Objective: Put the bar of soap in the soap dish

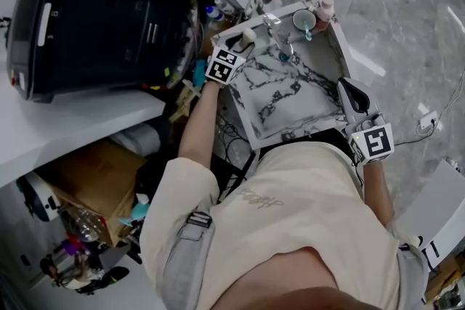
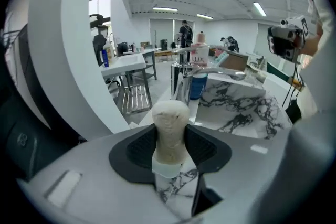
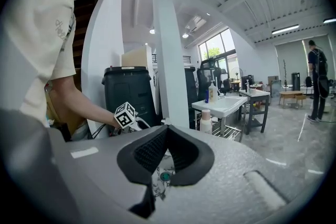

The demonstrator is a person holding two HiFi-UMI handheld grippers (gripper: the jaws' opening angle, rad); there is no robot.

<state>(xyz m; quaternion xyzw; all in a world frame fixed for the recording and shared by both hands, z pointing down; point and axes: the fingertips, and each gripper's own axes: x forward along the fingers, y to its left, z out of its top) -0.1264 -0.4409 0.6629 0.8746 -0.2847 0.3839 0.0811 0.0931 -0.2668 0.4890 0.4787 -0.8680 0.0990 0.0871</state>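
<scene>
My left gripper (image 1: 245,41) is shut on a cream bar of soap (image 1: 249,33), held upright over the far left corner of the marble sink (image 1: 272,109). The left gripper view shows the soap (image 2: 169,123) standing up between the black pads (image 2: 139,148), with the sink (image 2: 247,107) beyond. A small pale-green thing (image 1: 261,47), possibly the soap dish, lies just right of the soap; I cannot make it out clearly. At the sink's near right corner my right gripper (image 1: 348,87) has its jaws together on nothing (image 3: 168,128).
On the sink's far rim stand a chrome faucet (image 1: 273,22), a teal cup (image 1: 304,19) and a pink bottle (image 1: 325,7). A large black bin (image 1: 102,22) stands left of the sink. Cables and clutter lie between the two.
</scene>
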